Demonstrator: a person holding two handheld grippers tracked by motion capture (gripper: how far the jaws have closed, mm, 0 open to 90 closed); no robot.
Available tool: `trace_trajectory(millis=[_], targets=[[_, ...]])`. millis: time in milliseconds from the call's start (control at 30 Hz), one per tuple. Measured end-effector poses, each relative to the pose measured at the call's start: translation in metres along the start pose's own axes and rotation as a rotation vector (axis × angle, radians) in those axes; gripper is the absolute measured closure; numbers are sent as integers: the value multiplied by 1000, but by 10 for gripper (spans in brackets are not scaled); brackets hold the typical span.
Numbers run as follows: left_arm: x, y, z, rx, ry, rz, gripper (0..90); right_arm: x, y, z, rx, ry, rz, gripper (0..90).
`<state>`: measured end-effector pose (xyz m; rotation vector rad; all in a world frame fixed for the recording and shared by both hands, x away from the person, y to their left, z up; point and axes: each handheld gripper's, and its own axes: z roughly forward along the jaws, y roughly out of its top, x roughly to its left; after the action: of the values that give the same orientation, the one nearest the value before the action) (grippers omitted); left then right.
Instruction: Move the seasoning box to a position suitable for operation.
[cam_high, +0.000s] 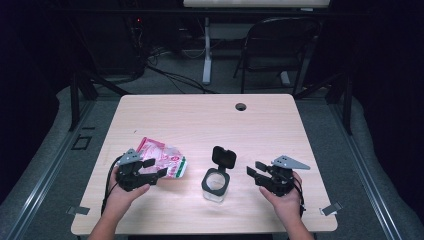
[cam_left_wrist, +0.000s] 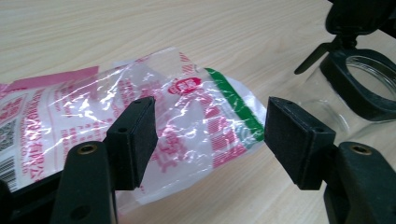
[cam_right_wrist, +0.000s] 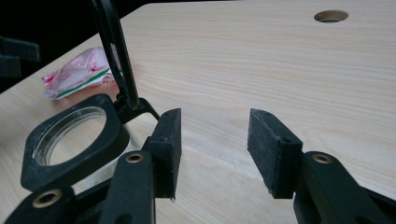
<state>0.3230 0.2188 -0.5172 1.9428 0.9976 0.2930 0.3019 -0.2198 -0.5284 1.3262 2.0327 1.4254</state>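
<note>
Item: plastic packet (cam_left_wrist: 187, 116), pink-and-white print with a green band, lying flat on the table (cam_high: 210, 120) just left of the open glass jar (cam_high: 216, 186). Soft, crinkly, light and likely slippery; I judge the sealed green-banded end the best place to pinch. My left gripper (cam_left_wrist: 208, 140) stands wide over that end, pads not pressing. My right gripper (cam_right_wrist: 212, 149) is wide and empty beside the jar.
</note>
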Motion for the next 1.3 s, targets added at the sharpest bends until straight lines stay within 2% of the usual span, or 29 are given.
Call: trace_trajectory(millis=[67, 167, 233, 333, 400, 433, 500, 600, 733, 1100, 1300], targets=[[-3, 0, -1, -9, -1, 4, 348, 0, 2, -1, -9, 5, 3, 551], [-7, -1, -2, 23, 35, 63, 343, 1, 2, 0, -18, 9, 3, 553], [-7, -6, -3, 24, 53, 82, 319, 1, 2, 0, -8, 4, 1, 554], [-4, -16, -4, -1, 59, 72, 320, 1, 2, 1, -7, 3, 2, 554], [-2, -20, -3, 8, 58, 59, 321, 1, 1, 2, 0, 3, 3, 554], [-1, -21, -4, 18, 69, 68, 320, 1, 1, 2, 4, 3, 5, 554], [0, -23, -5, 10, 69, 62, 320, 2, 0, 4, 14, 3, -1, 554], [2, -25, -6, 4, 58, 84, 310, 2, 0, 3, 11, 1, -2, 554], [3, -29, -4, 13, 73, 85, 308, 2, 0, 2, 5, 2, -1, 552], [-3, -35, 12, 82, 120, 183, 270, 0, 0, 2, 5, 3, 9, 551], [1, -36, 19, 84, 147, 177, 256, 1, 0, 3, 13, 3, 7, 549]])
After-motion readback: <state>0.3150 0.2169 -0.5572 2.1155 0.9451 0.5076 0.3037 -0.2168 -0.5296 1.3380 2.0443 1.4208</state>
